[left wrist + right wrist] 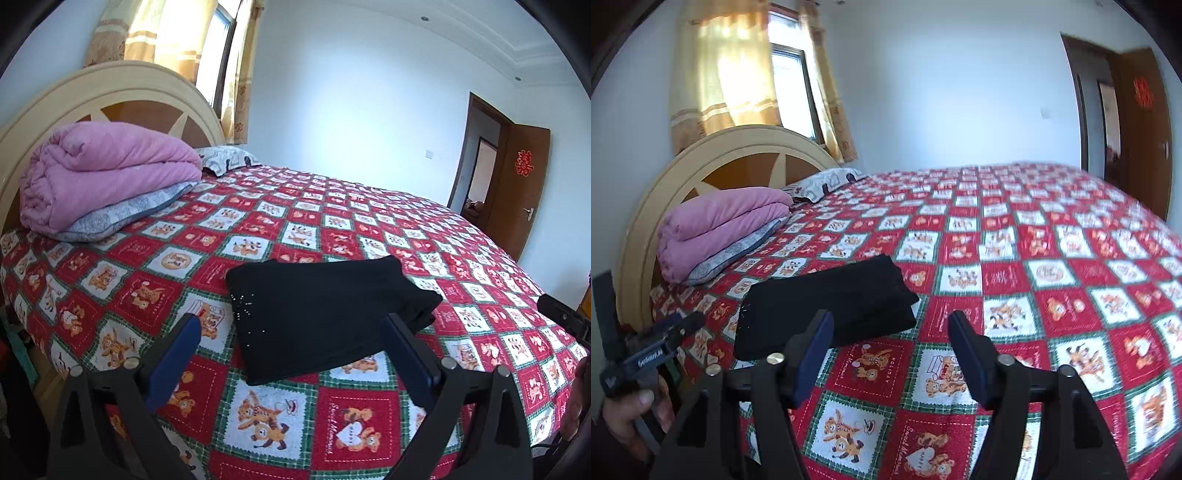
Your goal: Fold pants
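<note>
Pants (325,314) folded on bedspread (369,229), left gripper (291,332) and right gripper (890,332) angled down above it, jaws wide and seemingly empty

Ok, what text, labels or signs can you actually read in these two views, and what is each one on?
"HAPPY": white heart on the red-and-white teddy-bear patterned bedspread.
"Sweet Memories": cursive, same red square; partly legible.
"HOLIDAY": red bear square of the bedspread, right wrist view.
Red paper emblem on the brown wooden door: decorative character, too small to read.
White lettering on the left gripper body: too blurred to read.
</note>
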Available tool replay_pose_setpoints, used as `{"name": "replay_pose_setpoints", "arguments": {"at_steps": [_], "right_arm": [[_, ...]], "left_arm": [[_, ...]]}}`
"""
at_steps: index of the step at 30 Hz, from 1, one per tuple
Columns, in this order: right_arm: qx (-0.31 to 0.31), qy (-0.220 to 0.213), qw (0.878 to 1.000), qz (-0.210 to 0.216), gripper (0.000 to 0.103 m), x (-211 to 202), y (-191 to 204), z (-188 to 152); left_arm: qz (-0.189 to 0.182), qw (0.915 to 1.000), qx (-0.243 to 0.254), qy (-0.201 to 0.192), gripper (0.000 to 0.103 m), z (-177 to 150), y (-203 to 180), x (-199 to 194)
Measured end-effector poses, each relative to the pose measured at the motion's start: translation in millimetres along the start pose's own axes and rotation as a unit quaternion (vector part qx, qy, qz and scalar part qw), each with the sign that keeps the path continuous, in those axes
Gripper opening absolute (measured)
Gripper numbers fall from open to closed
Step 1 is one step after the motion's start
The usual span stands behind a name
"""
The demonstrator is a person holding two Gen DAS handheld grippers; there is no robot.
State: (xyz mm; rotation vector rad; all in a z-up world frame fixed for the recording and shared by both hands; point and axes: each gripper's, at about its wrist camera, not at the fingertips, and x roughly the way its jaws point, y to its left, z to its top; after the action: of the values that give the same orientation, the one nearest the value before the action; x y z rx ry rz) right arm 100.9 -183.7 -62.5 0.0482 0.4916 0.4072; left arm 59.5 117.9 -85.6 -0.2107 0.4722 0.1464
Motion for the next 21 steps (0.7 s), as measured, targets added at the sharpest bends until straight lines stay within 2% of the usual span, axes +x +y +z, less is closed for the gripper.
{"name": "replay_pose_setpoints", "arguments": {"at_steps": [15, 21], "right_arm": [[-0.051, -0.035, 0.998, -0.003, 0.068, -38.3, 17.7, 1.1], [-0.043, -0.039, 0.998, -0.007, 0.068, -44.6, 10.6, 6.5]], "left_arm": [[0.003, 0.9997, 0.023, -0.012, 0.103, -3.7, -18.7, -19.2], [-0.002, 0.9994, 0.031, -0.014, 0.103, -3.8, -26.1, -24.7]]}}
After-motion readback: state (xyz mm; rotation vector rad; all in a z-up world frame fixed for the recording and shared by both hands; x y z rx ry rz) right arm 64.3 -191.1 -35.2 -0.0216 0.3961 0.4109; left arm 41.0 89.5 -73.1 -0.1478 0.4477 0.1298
